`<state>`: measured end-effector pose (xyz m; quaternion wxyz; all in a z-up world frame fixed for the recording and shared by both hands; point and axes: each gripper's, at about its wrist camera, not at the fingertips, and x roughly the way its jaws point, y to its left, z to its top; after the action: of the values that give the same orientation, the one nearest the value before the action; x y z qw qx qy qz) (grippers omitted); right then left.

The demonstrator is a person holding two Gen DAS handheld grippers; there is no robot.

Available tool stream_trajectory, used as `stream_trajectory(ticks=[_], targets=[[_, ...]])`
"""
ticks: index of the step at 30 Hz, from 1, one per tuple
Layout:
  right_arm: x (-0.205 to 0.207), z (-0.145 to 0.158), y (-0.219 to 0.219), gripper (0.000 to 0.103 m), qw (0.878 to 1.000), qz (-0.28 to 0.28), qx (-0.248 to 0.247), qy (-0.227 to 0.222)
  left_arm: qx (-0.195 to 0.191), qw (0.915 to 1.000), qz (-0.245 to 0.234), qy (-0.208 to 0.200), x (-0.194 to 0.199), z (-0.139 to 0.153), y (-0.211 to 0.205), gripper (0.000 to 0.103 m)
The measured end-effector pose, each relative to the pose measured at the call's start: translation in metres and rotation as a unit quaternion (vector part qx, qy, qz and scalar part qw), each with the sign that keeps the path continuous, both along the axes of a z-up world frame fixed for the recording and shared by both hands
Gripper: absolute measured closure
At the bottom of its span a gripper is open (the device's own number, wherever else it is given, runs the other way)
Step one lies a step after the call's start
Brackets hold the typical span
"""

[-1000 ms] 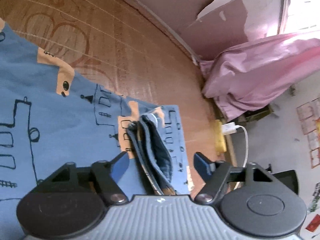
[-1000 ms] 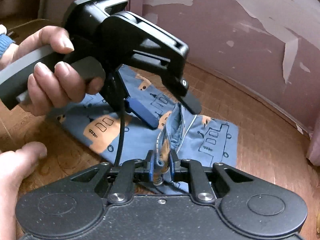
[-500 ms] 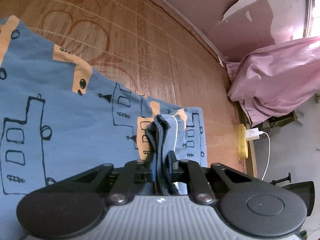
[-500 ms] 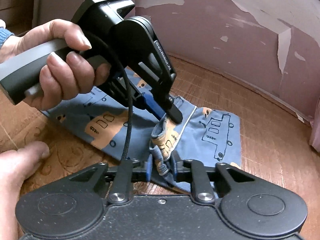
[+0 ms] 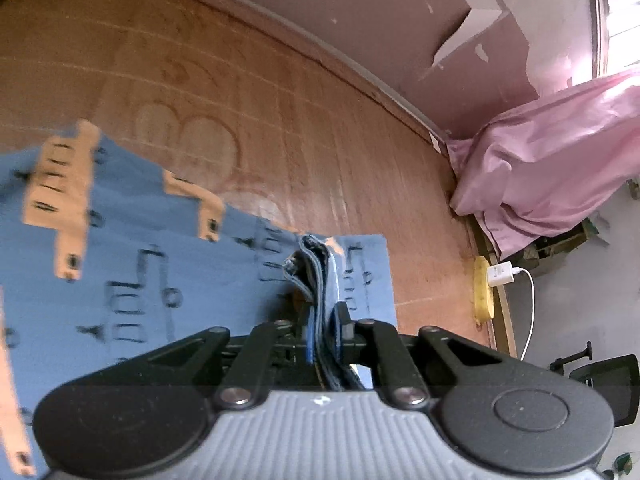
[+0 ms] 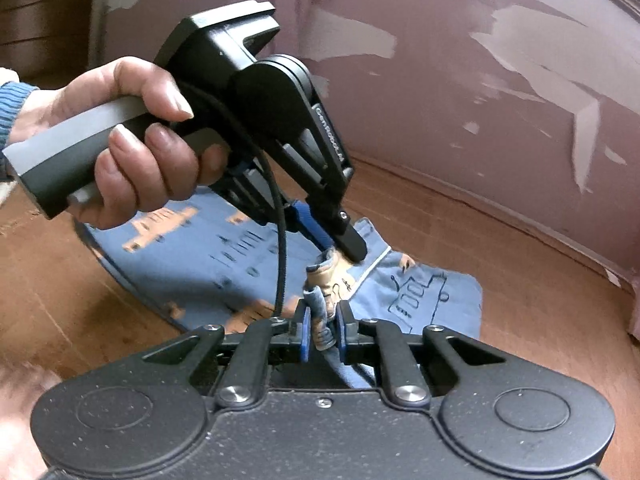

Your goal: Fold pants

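Soft daylight enters from a window (image 5: 622, 20) far right of the left gripper's fingers, blown out to white glare. Motion blur smears the printed pants (image 5: 120, 272) left of those fingers; the floor (image 5: 280, 120) beyond is soft. Fisheye distortion bows the wall (image 6: 480, 100) beyond the right gripper's fingers. Shadows are faint.

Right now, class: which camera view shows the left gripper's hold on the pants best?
The right wrist view: it shows the left gripper from outside, shut on a raised bunch of the blue pants, with the hand on its handle. The left wrist view shows only its own fingers pinching the fabric.
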<state>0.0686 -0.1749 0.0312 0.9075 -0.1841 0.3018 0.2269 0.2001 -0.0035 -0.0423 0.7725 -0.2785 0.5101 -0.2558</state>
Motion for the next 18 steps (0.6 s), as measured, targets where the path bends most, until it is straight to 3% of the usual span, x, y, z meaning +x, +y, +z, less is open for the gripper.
stream_trajectory(ticks=[9, 18], targets=[[0.002, 0.009, 0.051, 0.089, 0.995, 0.095, 0.004, 0.015, -0.001, 0.9991, 0.043, -0.007, -0.019, 0.003, 0.068, 0.092], [0.015, 0.006, 0.094, 0.089, 0.988, 0.143, 0.029, 0.055, 0.048, 0.9965, 0.065, -0.022, -0.03, 0.008, 0.111, 0.092]])
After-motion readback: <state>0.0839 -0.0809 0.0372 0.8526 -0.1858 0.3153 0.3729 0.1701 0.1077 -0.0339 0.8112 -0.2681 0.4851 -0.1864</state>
